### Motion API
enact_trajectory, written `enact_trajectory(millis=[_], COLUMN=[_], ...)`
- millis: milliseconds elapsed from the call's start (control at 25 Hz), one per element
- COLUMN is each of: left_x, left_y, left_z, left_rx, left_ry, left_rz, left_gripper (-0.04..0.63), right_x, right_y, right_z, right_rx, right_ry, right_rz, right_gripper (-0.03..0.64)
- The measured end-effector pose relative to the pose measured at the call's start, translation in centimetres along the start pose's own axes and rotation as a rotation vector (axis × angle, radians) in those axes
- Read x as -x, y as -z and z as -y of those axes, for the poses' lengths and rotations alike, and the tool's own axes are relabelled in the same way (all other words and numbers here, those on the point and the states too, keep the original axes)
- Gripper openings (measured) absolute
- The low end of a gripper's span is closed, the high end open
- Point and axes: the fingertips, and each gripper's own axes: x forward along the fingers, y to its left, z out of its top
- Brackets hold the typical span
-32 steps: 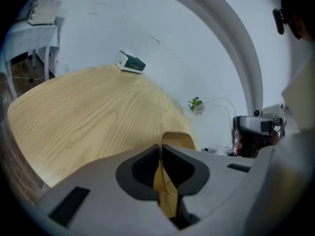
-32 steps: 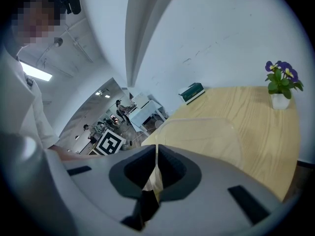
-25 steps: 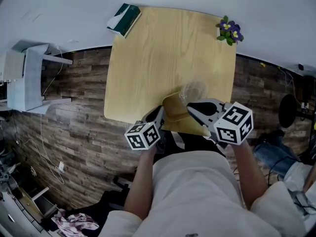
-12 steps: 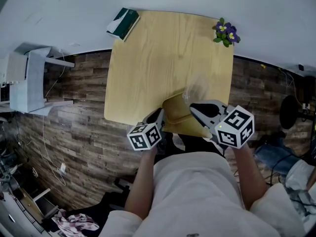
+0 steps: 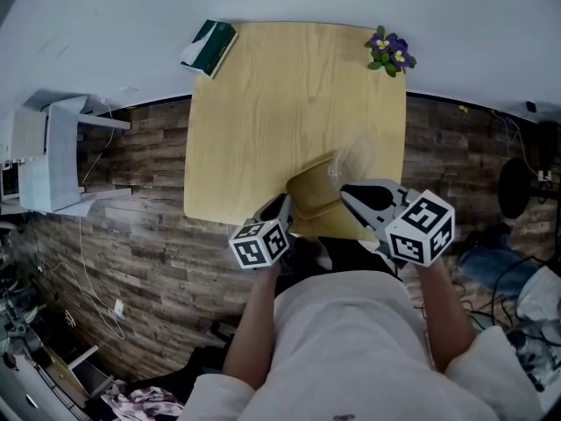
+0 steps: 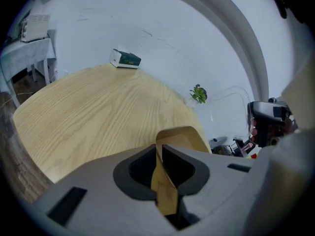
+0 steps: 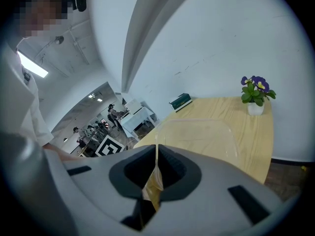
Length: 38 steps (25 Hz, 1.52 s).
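Pale wooden table (image 5: 263, 121) on plank flooring, head view: the kraft pouch (image 5: 314, 198) hangs above its near edge, barely shifted. Left gripper view: your left gripper (image 6: 158, 154) stays clamped on the brown paper wall (image 6: 166, 198). Right gripper view: your right gripper (image 7: 156, 154) stays pinched on the clear film wall (image 7: 197, 136), so the mouth remains spread.

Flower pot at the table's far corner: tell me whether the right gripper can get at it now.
Probably not as things stand. The right gripper is shut on the bag, which the left gripper clamps too, so its jaws are taken and the flower pot stands far across the table.
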Motion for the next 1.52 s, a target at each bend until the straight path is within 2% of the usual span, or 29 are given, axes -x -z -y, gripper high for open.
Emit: enact_trajectory(millis=[280,680,920,1120,1360,1520], left_x=[1.2,7.7,13.0,17.8,22.7,25.2], left_y=[-0.3,-2.6,-3.6,-3.2,-1.3,-0.3], left_z=[0.1,4.0,6.4,8.2,8.6,8.7], left_rx=[-0.048,-0.252,-0.390,-0.445,-0.500,-0.511], left_ry=[0.000,0.094,0.160,0.235,0.280,0.311], left_rz=[0.026,0.173,0.256,0.321,0.357,0.378], left_gripper=[0.026,0.026,0.026,0.026,0.026,0.026], right_x=[1.0,2.5,2.8,2.7,2.8,3.0], right_y=[0.6,1.3,1.5,2.5,3.2,3.8], right_z=[-0.8,-5.2,-9.3,-13.4,-18.3,-20.7], right_rx=[-0.013,-0.001,0.041,0.108,0.159,0.188], right_ry=[0.051,0.118,0.153,0.186,0.221,0.253], right_rz=[0.042,0.164,0.236,0.257,0.299,0.318], right_gripper=[0.020,0.020,0.021,0.020,0.020,0.020])
